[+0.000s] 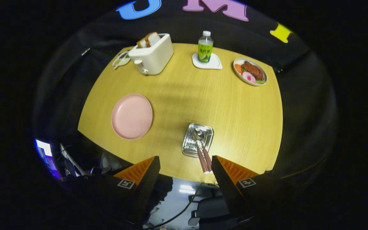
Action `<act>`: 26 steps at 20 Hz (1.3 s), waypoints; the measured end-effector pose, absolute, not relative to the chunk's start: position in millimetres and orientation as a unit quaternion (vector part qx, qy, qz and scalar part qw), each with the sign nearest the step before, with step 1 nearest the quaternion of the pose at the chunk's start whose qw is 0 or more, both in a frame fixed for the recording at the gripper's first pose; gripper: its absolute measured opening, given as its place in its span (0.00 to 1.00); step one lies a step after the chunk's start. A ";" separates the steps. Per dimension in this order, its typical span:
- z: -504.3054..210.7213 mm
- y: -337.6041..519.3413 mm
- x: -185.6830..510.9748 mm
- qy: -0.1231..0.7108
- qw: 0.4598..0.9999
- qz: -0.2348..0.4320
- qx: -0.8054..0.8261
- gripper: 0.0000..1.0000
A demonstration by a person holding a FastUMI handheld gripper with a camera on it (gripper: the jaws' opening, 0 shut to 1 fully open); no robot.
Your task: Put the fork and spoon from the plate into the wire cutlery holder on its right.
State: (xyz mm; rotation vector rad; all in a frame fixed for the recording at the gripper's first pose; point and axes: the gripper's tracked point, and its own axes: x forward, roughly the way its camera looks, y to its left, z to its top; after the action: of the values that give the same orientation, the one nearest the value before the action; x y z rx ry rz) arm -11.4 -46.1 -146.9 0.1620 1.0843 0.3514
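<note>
The claw [185,161] is seen nearest of all, held high over the near edge of the tabletop [235,105]. Its two fingers [145,172] are spread wide apart, and nothing is held between them. Just ahead of the fingers, and a little toward the right one, the shiny cutlery holder [197,140] is found. The fork and spoon [203,153] are already laid in it, side by side. Their heads rest inside the holder, and their checked handles stick out over its near rim toward the claw. The handle ends are seen just beside the right finger, but whether they touch it cannot be told. The long line of the two handles runs almost straight away from the claw, tipped a little to the left as it goes farther. Off to the left of the holder, and a bit farther away, the pink plate [132,116] is seen, and nothing is lying on it. So it is judged that the job is nearly done or done, and that a lift of the claw straight back, clear of the handles, is what matters next. Far beyond, a toaster [152,54] with bread, a bottle [205,47] on a coaster, and a plate of food [250,71] are set along the back of the tabletop.
</note>
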 end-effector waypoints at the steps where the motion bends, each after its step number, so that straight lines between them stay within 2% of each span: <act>1: -136.4 -47.1 -7.4 0.482 0.859 0.153 0.079 1.00; 7: -71.5 -49.0 19.4 0.296 0.948 0.078 0.085 1.00; 16: 27.2 -34.1 11.8 0.061 0.988 0.027 0.136 0.97; 20: 47.1 -28.5 5.0 0.015 0.988 0.018 0.152 0.97; 26: 37.7 -29.3 6.0 0.027 0.989 0.013 0.148 0.97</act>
State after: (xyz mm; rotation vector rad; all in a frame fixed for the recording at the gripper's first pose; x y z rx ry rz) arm 6.0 -29.3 37.7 0.2975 0.0535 0.0255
